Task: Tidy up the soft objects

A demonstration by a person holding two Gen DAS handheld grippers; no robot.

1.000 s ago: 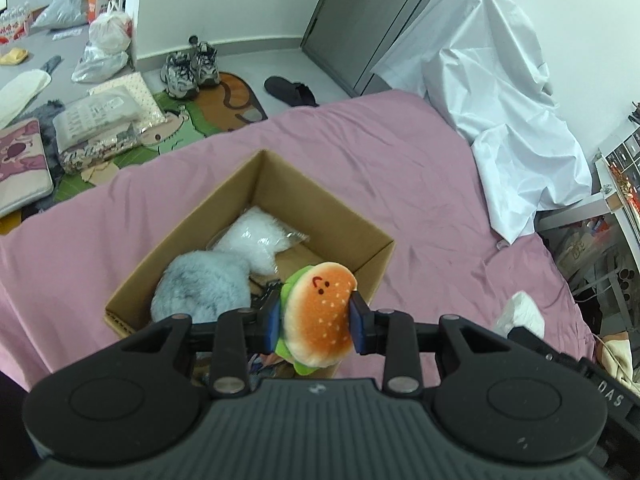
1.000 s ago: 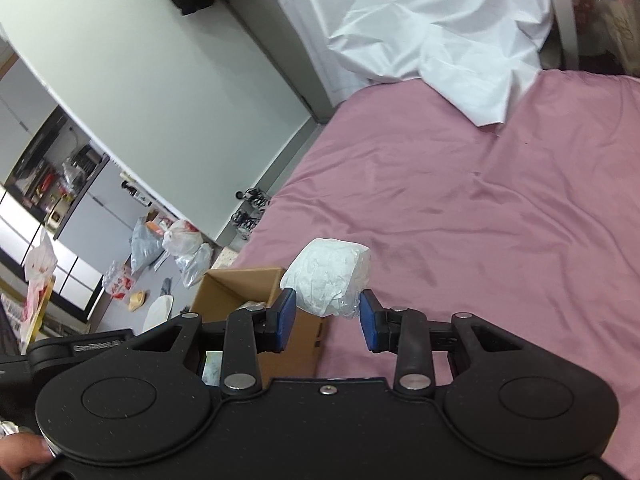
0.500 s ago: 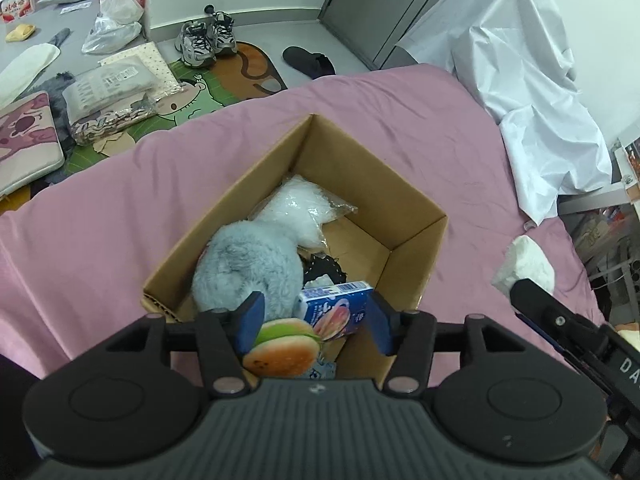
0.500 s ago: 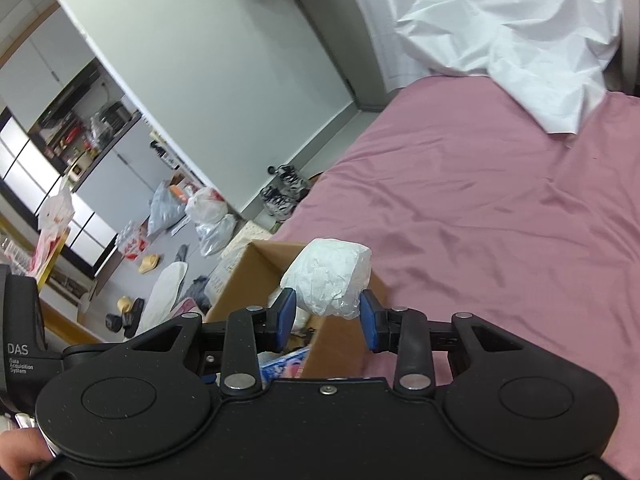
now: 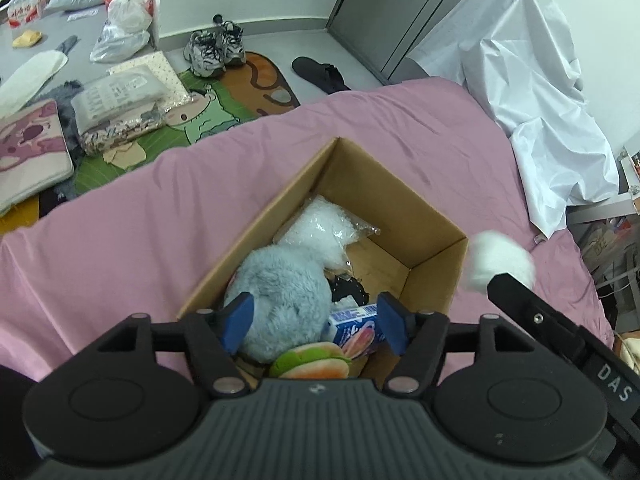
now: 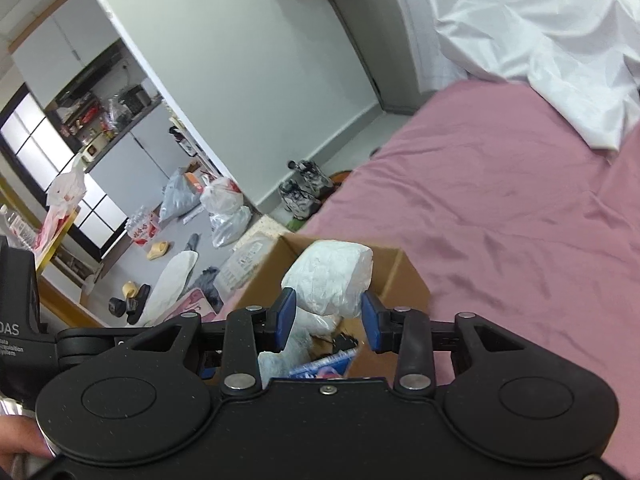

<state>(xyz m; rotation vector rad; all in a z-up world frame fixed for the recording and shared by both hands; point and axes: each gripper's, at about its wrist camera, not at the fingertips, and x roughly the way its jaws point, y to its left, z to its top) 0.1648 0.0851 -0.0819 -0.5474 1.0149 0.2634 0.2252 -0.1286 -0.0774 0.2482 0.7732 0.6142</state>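
— Now, what is seen at the left gripper?

— Its jaws are seen opening, held wide over the cardboard box, and nothing is pressed between the blue pads. The burger plush is found lying inside the box at six o'clock, just under the gripper body, beside a blue carton and touching a grey furry toy. A clear bag of white filling is lodged toward twelve o'clock in the box.

— And the right gripper?

— A white wrapped bundle is seen between its pads, and the jaws are opening. Contact looks lost on both sides, though blur leaves that uncertain. The bundle is held above the open box, with the carton visible below it.

— Where is the box placed?

— It is set on the pink bedsheet. From the left wrist view the bundle is seen at three o'clock, just outside the box's right corner. A white sheet is draped at two o'clock, and sneakers are left on the floor at eleven.
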